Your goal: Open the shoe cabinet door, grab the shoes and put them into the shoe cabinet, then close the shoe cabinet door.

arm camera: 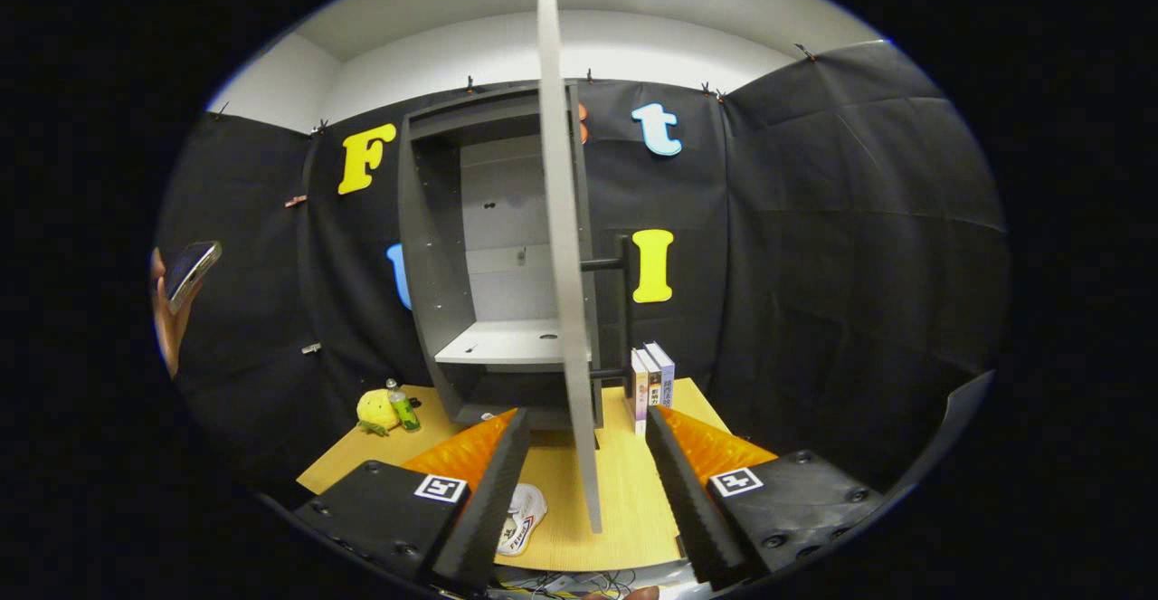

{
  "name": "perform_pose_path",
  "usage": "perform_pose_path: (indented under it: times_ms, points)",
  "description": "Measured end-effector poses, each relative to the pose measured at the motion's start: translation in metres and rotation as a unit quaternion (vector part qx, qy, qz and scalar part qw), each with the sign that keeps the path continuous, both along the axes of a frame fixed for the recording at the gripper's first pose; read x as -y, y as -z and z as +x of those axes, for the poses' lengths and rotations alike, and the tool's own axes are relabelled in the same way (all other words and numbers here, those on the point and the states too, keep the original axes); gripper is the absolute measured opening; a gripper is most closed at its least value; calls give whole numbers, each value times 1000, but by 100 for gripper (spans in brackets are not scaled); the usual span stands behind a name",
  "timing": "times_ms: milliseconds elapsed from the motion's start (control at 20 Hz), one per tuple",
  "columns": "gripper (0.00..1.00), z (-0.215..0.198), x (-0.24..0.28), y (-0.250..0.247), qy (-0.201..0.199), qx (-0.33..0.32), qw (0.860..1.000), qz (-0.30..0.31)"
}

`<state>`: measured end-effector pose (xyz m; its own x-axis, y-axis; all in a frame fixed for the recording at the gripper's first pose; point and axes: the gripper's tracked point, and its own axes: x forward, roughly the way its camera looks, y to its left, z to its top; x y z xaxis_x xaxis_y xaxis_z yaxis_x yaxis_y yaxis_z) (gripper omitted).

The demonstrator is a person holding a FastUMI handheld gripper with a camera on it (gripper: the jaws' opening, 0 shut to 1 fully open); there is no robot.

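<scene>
The jaws (586,473) are wide open and hold nothing. The tall grey cabinet door (563,247) stands open, edge-on between them. The white shoe (522,517) lies on the wooden bench (633,500), left of that door, beside the left jaw.

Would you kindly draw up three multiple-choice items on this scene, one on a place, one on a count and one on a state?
1. Where does the white shoe lie?
A. on the cabinet shelf
B. on the wooden floor beside the left finger
C. on top of the books

2. How many books stand right of the shoe cabinet?
A. one
B. three
C. six

3. How is the cabinet door?
A. swung open, edge toward the camera
B. fully closed
C. off and lying flat

Answers: 1 B, the shoe rests on the floor by that finger. 2 B, three spines show. 3 A, the shelf is exposed, and the gripper is open around the door's edge, gripping nothing.
</scene>
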<state>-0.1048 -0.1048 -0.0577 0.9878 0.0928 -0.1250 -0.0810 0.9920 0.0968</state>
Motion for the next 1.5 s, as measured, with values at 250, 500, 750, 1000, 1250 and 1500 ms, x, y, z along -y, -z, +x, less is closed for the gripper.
perform_pose_path:
  times_ms: [250,500,750,1000,1250,1500]
  points:
    - [98,-7,-67,32,-24,-31,999,1]
    - [99,3,-117,101,-32,-117,993,11]
    - [99,21,-157,191,-39,-212,976,22]
    - [98,39,-190,294,-50,-283,958,11]
    - [66,72,-204,370,-28,-316,948,30]
    - [59,96,-201,417,-9,-324,946,27]
